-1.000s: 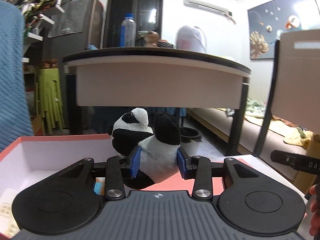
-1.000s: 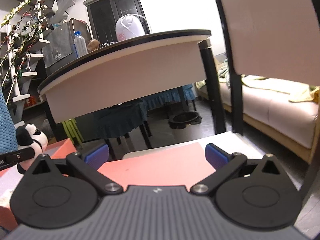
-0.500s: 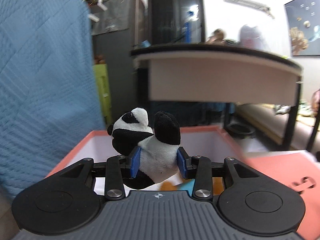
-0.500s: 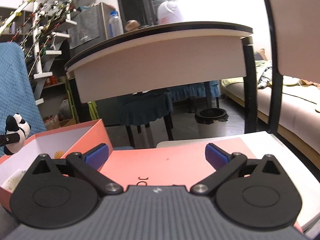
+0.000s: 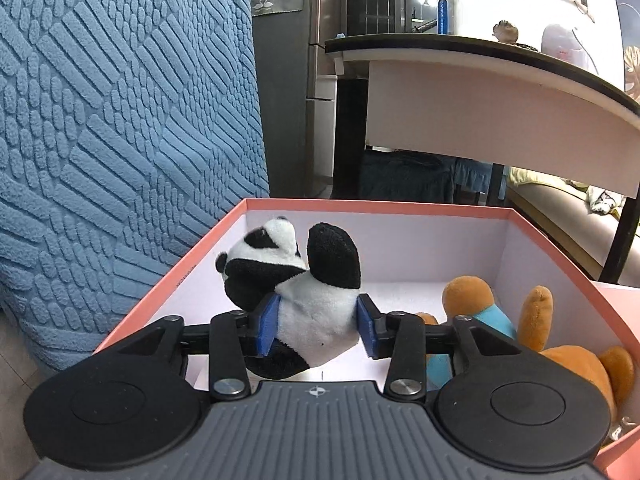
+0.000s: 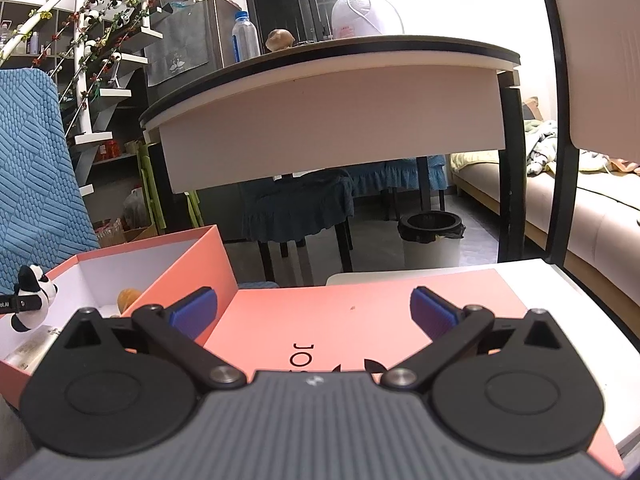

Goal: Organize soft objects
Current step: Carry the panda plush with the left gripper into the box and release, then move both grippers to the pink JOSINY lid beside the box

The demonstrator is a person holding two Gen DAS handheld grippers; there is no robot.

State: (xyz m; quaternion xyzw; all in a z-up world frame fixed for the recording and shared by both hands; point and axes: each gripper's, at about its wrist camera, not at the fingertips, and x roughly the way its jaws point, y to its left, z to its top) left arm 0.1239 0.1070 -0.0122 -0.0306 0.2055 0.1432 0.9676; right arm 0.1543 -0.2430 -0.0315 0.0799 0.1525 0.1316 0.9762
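Note:
My left gripper [image 5: 318,330] is shut on a small black-and-white panda plush [image 5: 296,292], held above the inside of a pink box [image 5: 376,205] with white walls. An orange plush with a blue shirt [image 5: 520,332] lies in the box at the right. In the right wrist view the same panda [image 6: 32,300] hangs over the box [image 6: 188,264] at the far left. My right gripper [image 6: 314,312] stands open and empty above the flat pink lid [image 6: 360,320].
A blue textured blanket [image 5: 120,120] hangs close on the left of the box. A dark-topped table [image 6: 332,92] with a water bottle [image 6: 245,38] stands ahead. A black bin [image 6: 432,236] sits on the floor, a sofa [image 6: 592,216] to the right.
My left gripper has swung left and down with the panda, from in front of the table to over the open box. The right gripper has stayed open above the lid, its view shifting slightly.

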